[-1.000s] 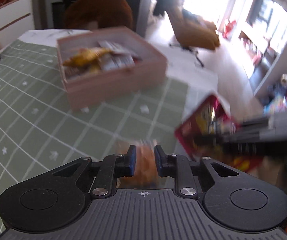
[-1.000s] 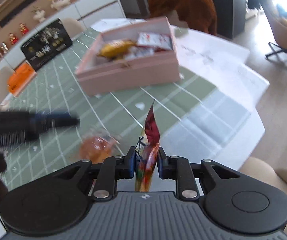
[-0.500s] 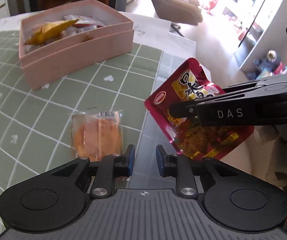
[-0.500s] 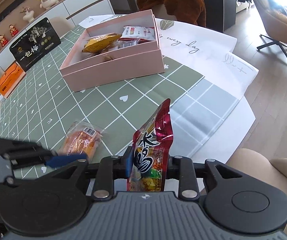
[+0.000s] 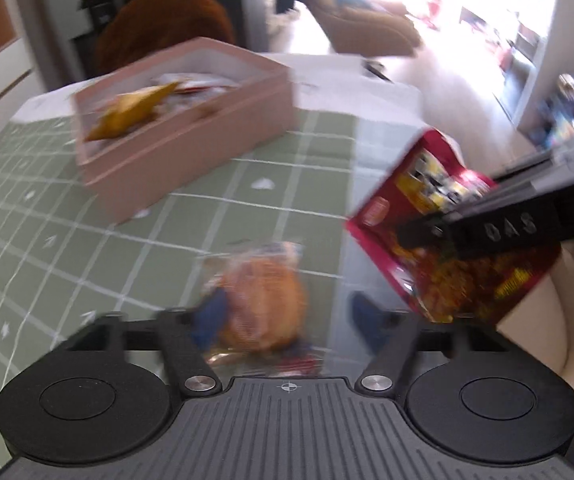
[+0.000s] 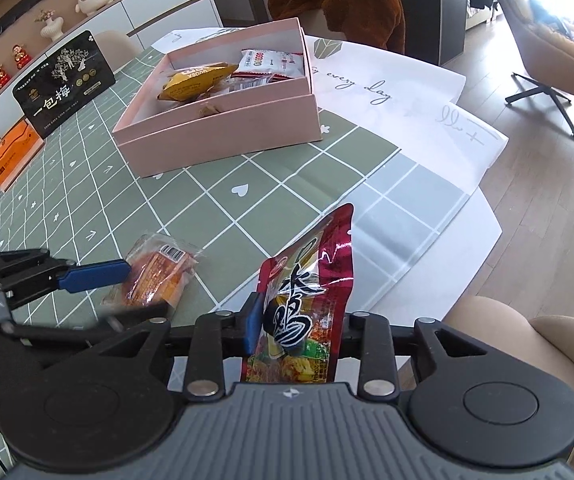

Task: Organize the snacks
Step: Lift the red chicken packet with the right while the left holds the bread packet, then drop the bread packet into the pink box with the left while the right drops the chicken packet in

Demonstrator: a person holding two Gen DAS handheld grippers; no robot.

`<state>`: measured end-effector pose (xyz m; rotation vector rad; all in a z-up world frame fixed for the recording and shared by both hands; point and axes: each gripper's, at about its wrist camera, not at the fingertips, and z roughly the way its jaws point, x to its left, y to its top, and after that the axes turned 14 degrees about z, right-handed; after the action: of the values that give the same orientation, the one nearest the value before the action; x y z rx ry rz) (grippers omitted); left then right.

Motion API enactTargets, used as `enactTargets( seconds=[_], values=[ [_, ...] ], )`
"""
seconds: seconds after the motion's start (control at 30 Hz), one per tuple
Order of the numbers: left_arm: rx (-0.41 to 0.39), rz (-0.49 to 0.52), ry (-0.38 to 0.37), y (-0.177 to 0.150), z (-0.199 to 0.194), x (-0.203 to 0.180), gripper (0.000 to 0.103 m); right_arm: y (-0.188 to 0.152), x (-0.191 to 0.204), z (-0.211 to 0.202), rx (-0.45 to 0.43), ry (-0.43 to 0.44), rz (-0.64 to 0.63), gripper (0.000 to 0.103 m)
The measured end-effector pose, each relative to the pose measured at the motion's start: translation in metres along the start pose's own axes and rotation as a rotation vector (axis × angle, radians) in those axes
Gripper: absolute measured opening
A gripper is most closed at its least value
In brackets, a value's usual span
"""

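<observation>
- Gripping a red snack pouch (image 6: pixel 307 304), the right tongs (image 6: pixel 297 326) have their jaws pressed against its lower part, so the pouch stands upright above the near edge of the bench (image 6: pixel 439 224).
- From the left wrist view the same red snack pouch (image 5: pixel 447 236) hangs tilted in the air off the right side, pinched by the right tongs (image 5: pixel 423 232), whose black arm bears the letters DAS.
- Left tongs (image 5: pixel 287 316) stand wide open, their blue pads on either side of an orange wrapped pastry (image 5: pixel 265 304); that view is blurred, so contact cannot be told from it.
- From the right wrist view the left tongs (image 6: pixel 127 292) show one blue finger (image 6: pixel 95 274) lying at the left end of the orange wrapped pastry (image 6: pixel 155 276), which rests flat on the green checked cloth (image 6: pixel 223 200).
- Well behind the pastry, a pink box (image 6: pixel 223 128) sits open on the cloth, holding a yellow packet (image 6: pixel 195 82) and a white packet (image 6: pixel 275 60) with other wrappers.
- Beyond the box, a black gift box (image 6: pixel 63 84) and an orange carton (image 6: pixel 13 152) stand at the bench's far left.
</observation>
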<state>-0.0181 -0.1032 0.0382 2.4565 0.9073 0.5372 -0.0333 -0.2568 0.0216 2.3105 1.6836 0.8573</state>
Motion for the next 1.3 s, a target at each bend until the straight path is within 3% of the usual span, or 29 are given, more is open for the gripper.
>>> enactTargets(
  seconds=[0.07, 0.17, 0.23, 0.3, 0.47, 0.53, 0.6, 0.67, 0.9, 1.07, 1.13, 1.17, 1.23, 1.3],
  values=[
    [0.0, 0.01, -0.004, 0.0, -0.001, -0.003, 0.087, 0.0, -0.001, 0.0, 0.004, 0.002, 0.008, 0.032],
    [-0.03, -0.074, 0.039, -0.004, -0.007, 0.01, 0.082, -0.001, -0.003, -0.001, 0.004, 0.007, 0.011, 0.032],
    [-0.009, -0.14, 0.065, -0.009, -0.006, 0.023, 0.082, -0.002, -0.004, -0.001, 0.004, 0.008, 0.011, 0.032],
    [0.042, -0.195, 0.031, -0.011, 0.004, 0.034, 0.082, -0.003, -0.005, 0.0, 0.007, 0.009, 0.017, 0.032],
    [0.054, -0.164, 0.014, -0.007, 0.015, 0.029, 0.082, -0.004, -0.005, 0.0, 0.015, 0.016, 0.014, 0.032],
    [0.028, -0.139, 0.01, -0.004, 0.013, 0.025, 0.061, -0.004, -0.005, -0.002, 0.025, 0.039, 0.017, 0.028],
    [0.02, -0.164, -0.037, -0.004, 0.011, 0.027, 0.06, -0.003, -0.005, -0.006, 0.032, 0.069, 0.026, 0.025],
    [-0.023, -0.201, -0.084, -0.008, 0.004, 0.031, 0.06, -0.002, -0.004, -0.012, 0.031, 0.096, 0.031, 0.021],
    [-0.169, -0.29, -0.042, 0.002, -0.033, 0.052, 0.06, 0.009, -0.001, -0.035, -0.007, 0.143, 0.029, 0.021],
    [-0.385, -0.368, 0.048, 0.064, -0.071, 0.118, 0.06, 0.018, 0.005, -0.042, -0.024, 0.163, 0.022, 0.021],
    [-0.41, -0.432, 0.009, 0.088, -0.067, 0.152, 0.061, 0.022, 0.009, -0.044, -0.026, 0.166, 0.017, 0.021],
    [-0.384, -0.45, -0.017, 0.098, -0.058, 0.167, 0.061, 0.023, 0.012, -0.045, -0.029, 0.165, 0.014, 0.021],
    [-0.379, -0.506, 0.008, 0.103, -0.048, 0.185, 0.059, 0.028, 0.016, -0.045, -0.034, 0.165, 0.012, 0.021],
    [-0.475, -0.567, 0.028, 0.09, -0.055, 0.194, 0.059, 0.033, 0.018, -0.046, -0.039, 0.162, 0.015, 0.021]
  ],
)
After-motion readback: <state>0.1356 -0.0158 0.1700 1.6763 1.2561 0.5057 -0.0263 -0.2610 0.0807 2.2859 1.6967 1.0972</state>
